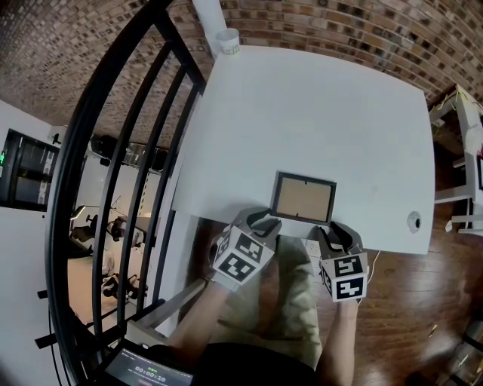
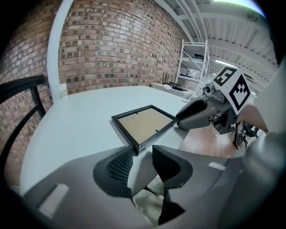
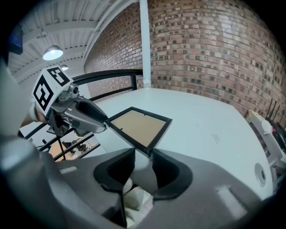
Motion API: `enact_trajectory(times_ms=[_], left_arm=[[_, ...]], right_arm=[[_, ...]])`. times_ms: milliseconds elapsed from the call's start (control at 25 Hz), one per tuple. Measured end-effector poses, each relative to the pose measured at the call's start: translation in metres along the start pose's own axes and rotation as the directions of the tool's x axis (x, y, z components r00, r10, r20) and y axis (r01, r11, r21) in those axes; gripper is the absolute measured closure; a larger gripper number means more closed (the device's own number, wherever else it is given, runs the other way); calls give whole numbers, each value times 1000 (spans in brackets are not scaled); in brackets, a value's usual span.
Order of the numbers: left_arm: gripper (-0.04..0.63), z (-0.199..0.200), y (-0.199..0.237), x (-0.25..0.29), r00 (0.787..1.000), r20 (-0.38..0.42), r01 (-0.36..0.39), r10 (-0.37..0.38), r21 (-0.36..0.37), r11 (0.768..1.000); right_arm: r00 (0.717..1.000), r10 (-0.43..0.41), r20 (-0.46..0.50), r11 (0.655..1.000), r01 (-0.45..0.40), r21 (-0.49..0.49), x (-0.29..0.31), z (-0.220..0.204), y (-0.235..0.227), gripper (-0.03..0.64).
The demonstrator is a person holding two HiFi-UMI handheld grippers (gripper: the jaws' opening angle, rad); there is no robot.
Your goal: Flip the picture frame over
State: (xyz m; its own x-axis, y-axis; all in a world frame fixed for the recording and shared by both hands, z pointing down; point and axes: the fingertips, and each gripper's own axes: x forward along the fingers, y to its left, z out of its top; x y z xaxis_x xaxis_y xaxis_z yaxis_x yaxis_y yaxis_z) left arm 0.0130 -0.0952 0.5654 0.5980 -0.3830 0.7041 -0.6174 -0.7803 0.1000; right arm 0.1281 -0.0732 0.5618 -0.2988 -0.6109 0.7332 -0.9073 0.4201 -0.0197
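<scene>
The black picture frame (image 1: 303,197) lies flat with its brown backing up, close to the near edge of the white table (image 1: 302,105). My left gripper (image 1: 265,222) is at the frame's near left corner, and in the left gripper view that corner (image 2: 135,147) sits just at the tips of its parted jaws (image 2: 143,155). My right gripper (image 1: 330,229) is at the near right corner, which reaches between its jaws (image 3: 144,154) without either pad pressing on it. Both grippers are open and point down over the table edge.
A paper cup (image 1: 228,41) stands at the table's far left corner beside a white post (image 1: 207,13). A black railing (image 1: 128,158) runs along the left. A round cable hole (image 1: 413,221) is near the table's front right corner. White shelving (image 1: 462,113) stands at the right.
</scene>
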Motion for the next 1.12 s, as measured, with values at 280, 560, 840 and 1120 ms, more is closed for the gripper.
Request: enact_trajectory(times_ms=[280,560,840,1120], left_arm=[[442,0,0,0,1000,4,-2,2,-14,1000],[439,0,-2,-1,1000,12,5,-5,-22,1000],[430,2,2,-4,1000,25,-5,6,-29,1000],[430,6,3,-10,999,50,-12,14,-34,999]], right_arm=[[1000,6,7,1000,-6,5,1,2,3,492],[1000,7,15,1000,-7,-5,-1,0,6,482],[998,36,50,999,-35,-17,-5,3,13,482],[997,35,73,999,-33,-16,-10,6,17,482]])
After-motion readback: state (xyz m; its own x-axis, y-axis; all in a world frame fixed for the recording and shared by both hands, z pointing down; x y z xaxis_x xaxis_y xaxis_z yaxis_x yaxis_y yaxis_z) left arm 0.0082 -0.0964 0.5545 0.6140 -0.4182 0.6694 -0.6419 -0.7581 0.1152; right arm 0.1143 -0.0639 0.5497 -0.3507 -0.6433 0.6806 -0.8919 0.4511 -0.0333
